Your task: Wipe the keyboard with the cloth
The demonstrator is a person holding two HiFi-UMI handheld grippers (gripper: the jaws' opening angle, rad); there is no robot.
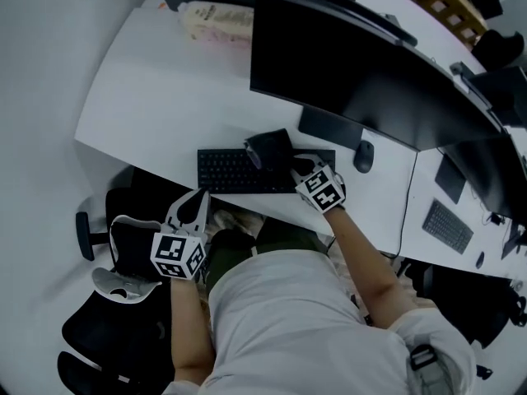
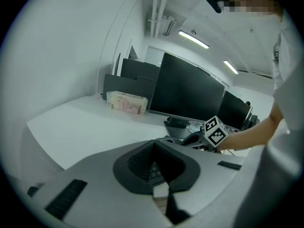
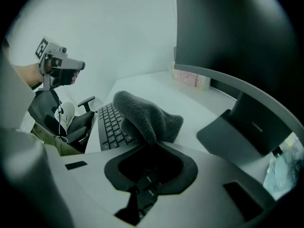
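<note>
Head view: right gripper [image 1: 290, 163] holds cloth [image 1: 268, 147] on right half of keyboard [image 1: 230, 172], placed for wiping. Left gripper [image 1: 193, 207] hangs off desk [image 1: 156, 113] edge, apparently spare.
Left gripper view: jaws together, nothing between.
Right gripper view: jaws pinch bunched cloth so it drapes over keys.

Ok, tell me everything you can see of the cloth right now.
The cloth is dark grey and fuzzy, like fleece or microfibre, bunched into a soft rounded lump rather than spread flat. One end is pinched in the right gripper, whose jaws are shut on it. The rest humps forward over the right part of the black keyboard, apparently resting on the keys. Nothing else touches it.
</note>
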